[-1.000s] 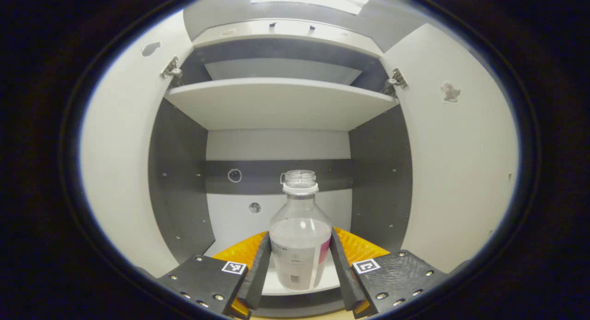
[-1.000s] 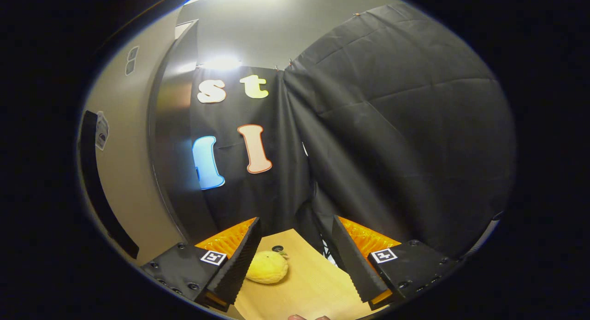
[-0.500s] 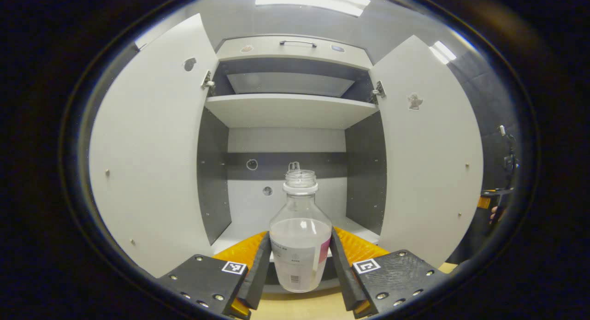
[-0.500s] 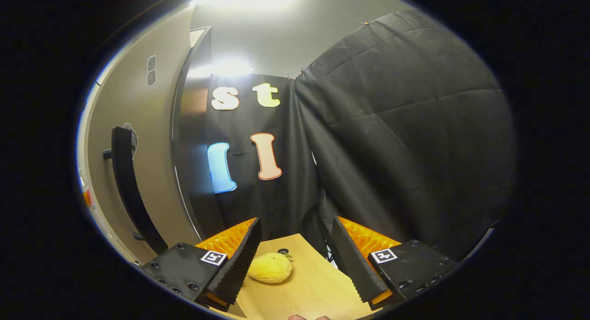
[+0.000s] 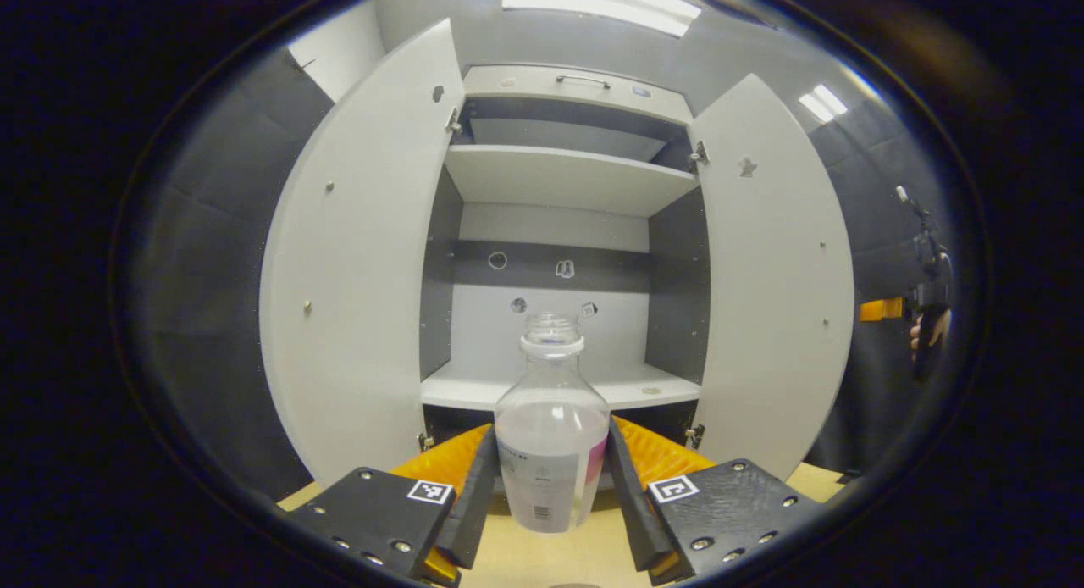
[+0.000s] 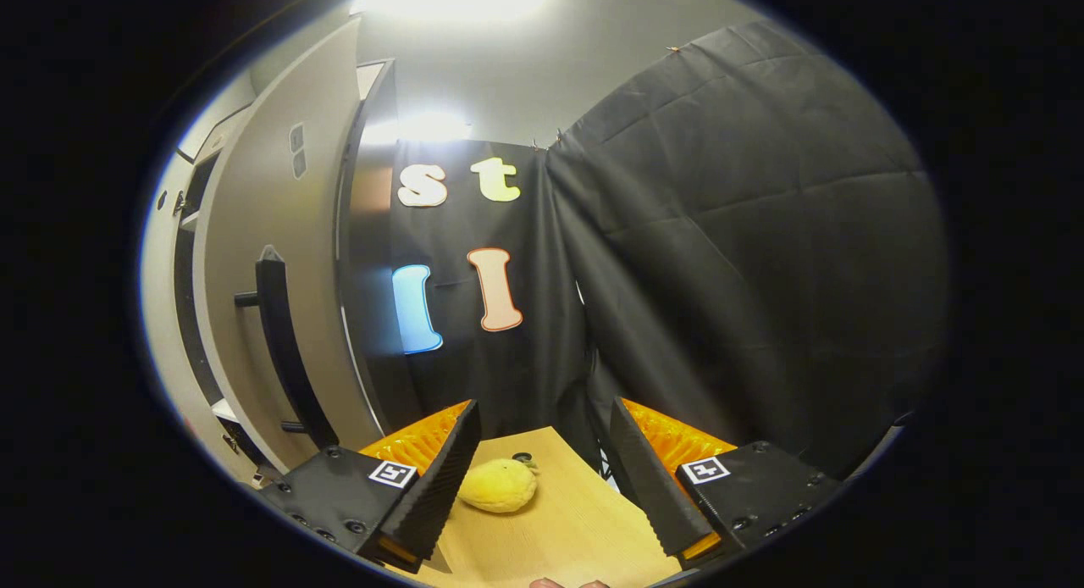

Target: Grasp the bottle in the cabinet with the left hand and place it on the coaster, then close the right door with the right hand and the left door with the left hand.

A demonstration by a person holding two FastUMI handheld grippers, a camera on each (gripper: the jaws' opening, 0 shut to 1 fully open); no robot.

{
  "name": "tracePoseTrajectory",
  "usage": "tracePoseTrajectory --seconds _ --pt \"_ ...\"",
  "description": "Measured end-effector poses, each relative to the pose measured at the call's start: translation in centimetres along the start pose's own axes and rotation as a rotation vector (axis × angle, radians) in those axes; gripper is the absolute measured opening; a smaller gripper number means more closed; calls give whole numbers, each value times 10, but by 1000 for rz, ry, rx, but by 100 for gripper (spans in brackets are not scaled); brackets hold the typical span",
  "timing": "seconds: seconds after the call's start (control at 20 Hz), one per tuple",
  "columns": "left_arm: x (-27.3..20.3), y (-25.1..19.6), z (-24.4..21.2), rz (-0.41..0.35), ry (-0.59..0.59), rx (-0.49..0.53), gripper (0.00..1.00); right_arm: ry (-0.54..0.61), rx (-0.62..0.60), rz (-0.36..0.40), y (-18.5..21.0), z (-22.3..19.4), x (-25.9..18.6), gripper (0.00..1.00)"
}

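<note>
Bottle point(image 5: 551, 435) label: print unreadable

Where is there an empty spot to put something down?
The lower cabinet shelf lies bare between the two open doors. The upper shelf looks bare too. On the wooden table, the patch right of the yellow plush toy is free. The left claw grips the bottle.

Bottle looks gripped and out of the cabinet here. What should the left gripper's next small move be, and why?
Probably carry the bottle down toward the table to look for the coaster. The left gripper has its jaws closed on the bottle's sides, the bottle sits in front of the cabinet shelf, both doors stand open, and I can't spot the coaster yet.
</note>
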State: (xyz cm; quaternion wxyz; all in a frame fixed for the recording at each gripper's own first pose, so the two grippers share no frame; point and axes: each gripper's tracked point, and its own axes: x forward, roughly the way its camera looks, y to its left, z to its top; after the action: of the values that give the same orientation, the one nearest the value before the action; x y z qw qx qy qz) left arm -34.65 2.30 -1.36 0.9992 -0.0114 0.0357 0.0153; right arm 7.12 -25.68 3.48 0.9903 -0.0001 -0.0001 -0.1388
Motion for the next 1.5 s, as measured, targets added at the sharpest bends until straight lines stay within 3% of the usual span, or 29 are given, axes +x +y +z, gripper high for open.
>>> tracePoseTrajectory --seconds 0.5,0.7,1.25,1.3,1.35,1.4,1.45,1.5 --pt "-32 -10 -152 -5 153 -72 69 69 -44 31 9 -9 -24 98" --pt "-34 -19 -194 -24 205 -44 69 89 -81 40 9 -17 -31 98" --pt "-27 -39 -257 -48 274 42 69 230 -50 -3 -11 -58 -46 98" --pt "-28 -40 -258 -50 270 53 62 234 -41 -8 -11 -60 -46 98" --pt "-28 -41 -259 -49 274 60 77 237 -35 -10 -10 -61 -45 98" --pt "-29 -41 -260 -45 279 62 70 242 -35 -6 -8 -66 -46 98" --pt "-29 -42 -258 -43 281 63 77 249 -43 -2 -6 -69 -46 98" --pt "-32 -43 -259 -42 283 62 70 257 -52 0 -6 -74 -46 98"
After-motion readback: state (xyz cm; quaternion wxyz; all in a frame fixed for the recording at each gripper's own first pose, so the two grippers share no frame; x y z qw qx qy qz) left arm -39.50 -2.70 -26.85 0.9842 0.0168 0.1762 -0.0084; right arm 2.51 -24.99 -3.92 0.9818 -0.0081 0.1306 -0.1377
